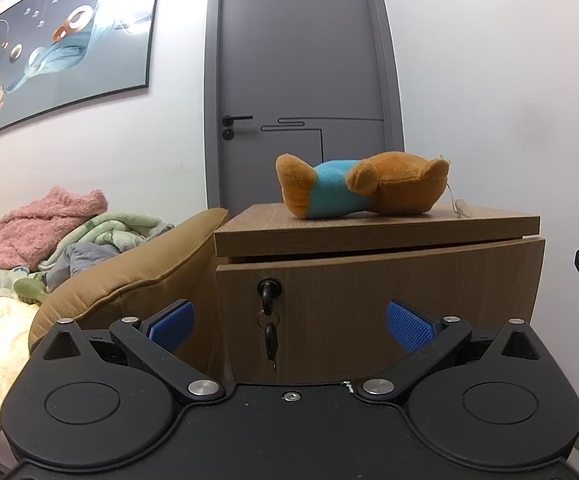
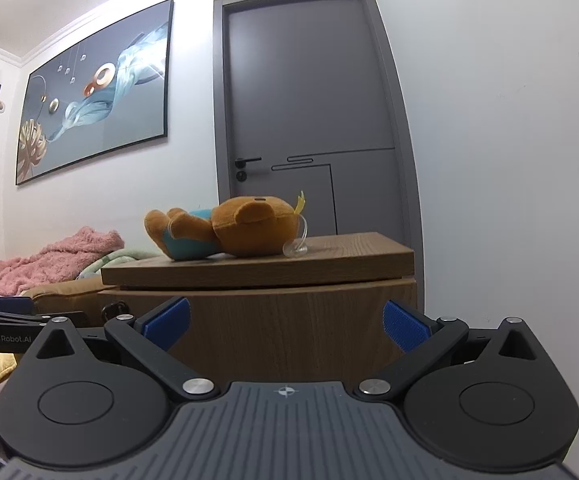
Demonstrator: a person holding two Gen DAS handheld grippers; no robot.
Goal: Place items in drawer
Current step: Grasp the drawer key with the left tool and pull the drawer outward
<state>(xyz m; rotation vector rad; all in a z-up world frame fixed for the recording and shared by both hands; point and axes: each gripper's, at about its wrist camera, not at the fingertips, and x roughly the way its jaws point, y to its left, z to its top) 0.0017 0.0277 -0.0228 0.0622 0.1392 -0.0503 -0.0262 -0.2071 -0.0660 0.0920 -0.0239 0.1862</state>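
Grippers first: the left gripper (image 1: 289,324) stands with its blue pads spread wide and nothing between them, levelled at the drawer front (image 1: 377,304) of a wooden bedside cabinet (image 2: 257,268). The right gripper (image 2: 285,324) is likewise spread and empty, facing the same front further toward its right side.

Drawer: the front looks closed or very nearly so, with only a thin dark gap under the cabinet top. A key (image 1: 268,288) sits in the lock near the front's left edge, and a second key (image 1: 271,342) hangs below it on a ring. No handle is visible.

Item: a brown plush toy in a blue shirt (image 1: 361,186) lies on its side on the cabinet top, toward the rear, with a clear suction cup (image 2: 295,249) on a cord resting beside its head.

Risks, as judged:
- With no handle, the key is the likeliest pull point; it is small, and pads could slip off or twist it.
- If locked, pulling may drag the whole cabinet.
- Soft plush may be pinched by a loose limb and sag.
- The trailing suction cup could snag on the drawer's edge.
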